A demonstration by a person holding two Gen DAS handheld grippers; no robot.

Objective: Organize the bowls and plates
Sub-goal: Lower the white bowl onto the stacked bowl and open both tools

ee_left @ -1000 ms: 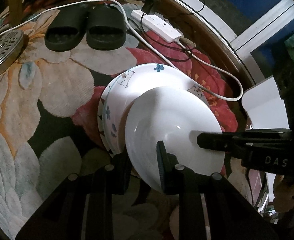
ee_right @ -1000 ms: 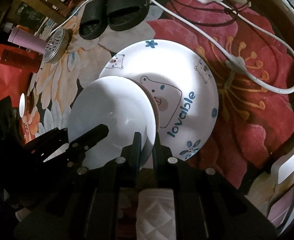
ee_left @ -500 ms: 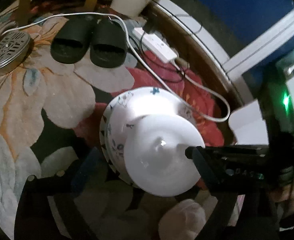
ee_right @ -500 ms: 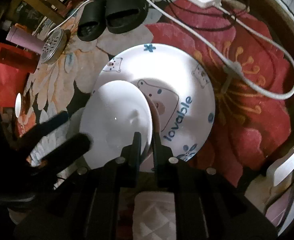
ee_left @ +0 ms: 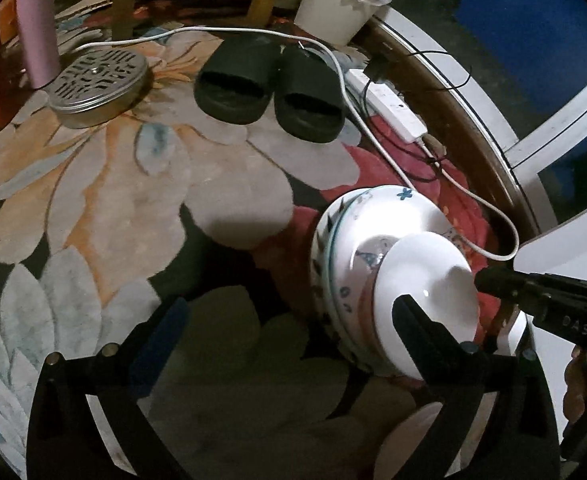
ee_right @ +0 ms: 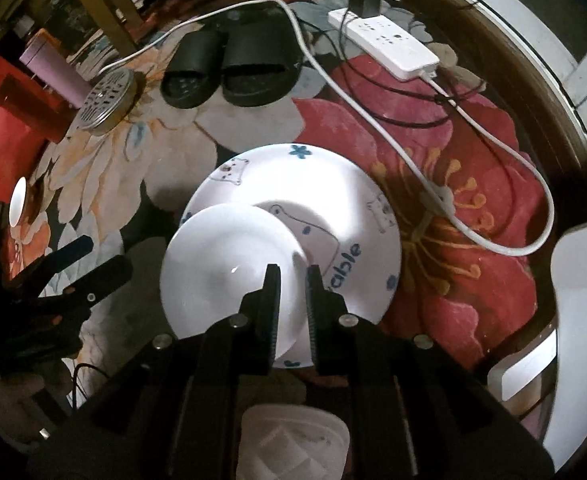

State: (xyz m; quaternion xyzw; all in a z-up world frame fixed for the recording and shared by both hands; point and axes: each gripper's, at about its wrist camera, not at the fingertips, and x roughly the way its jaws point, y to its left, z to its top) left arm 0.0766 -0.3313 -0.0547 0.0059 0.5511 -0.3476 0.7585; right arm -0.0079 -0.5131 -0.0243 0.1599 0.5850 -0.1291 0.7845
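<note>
Grippers first: we see our right gripper (ee_right: 292,276) reaching forward and downward, its two fingers drawn close on the near rim of the plain white bowl (ee_right: 233,268), one finger inside the rim and one outside, so it has hold of the bowl. That bowl sits over the near-left part of the bear-printed plate (ee_right: 345,200), which lies flat on the floral rug (ee_right: 473,240).

Our left gripper (ee_left: 289,320) is off to the left of the stack with its fingers spread wide and nothing between them; in the left wrist view the right-hand finger (ee_left: 425,328) stands in front of the bowl's (ee_left: 425,280) edge, and we cannot tell whether it touches.

To the left of the plates (ee_left: 333,264) the rug is bare. Farther back stand black slippers (ee_right: 233,68), a perforated metal lid (ee_left: 97,84) and a pink tumbler (ee_left: 37,28). A white cable (ee_right: 413,152) curves past the plate's far-right edge toward a power strip (ee_right: 385,40).
</note>
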